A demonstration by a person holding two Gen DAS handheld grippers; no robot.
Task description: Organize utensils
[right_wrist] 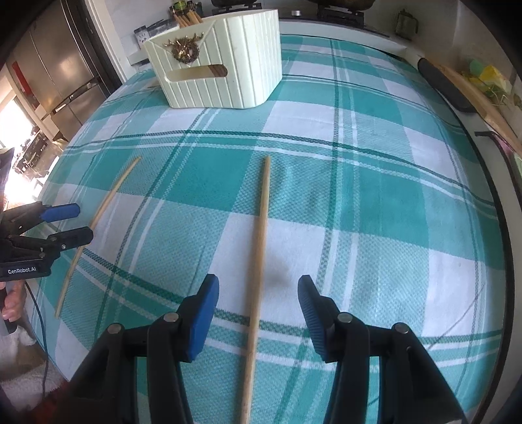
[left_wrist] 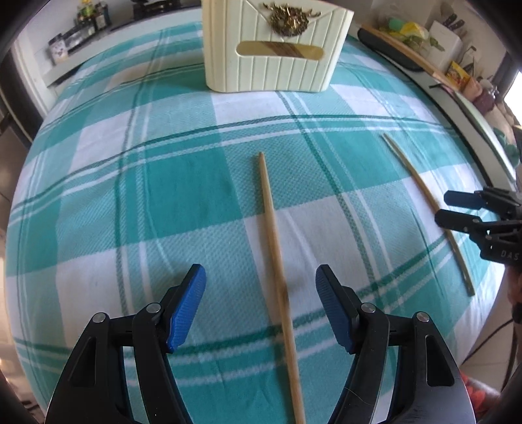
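Both grippers, left (left_wrist: 261, 287) and right (right_wrist: 257, 296), hang released, each straddling (not touching) a thin wooden chopstick (left_wrist: 277, 261) (right_wrist: 259, 244).

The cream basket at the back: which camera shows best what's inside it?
The right wrist view. There the basket is seen whole from a corner, with wooden sticks poking above its rim. The left wrist view faces its front and cuts off the top; wood shows only through the handle slot.
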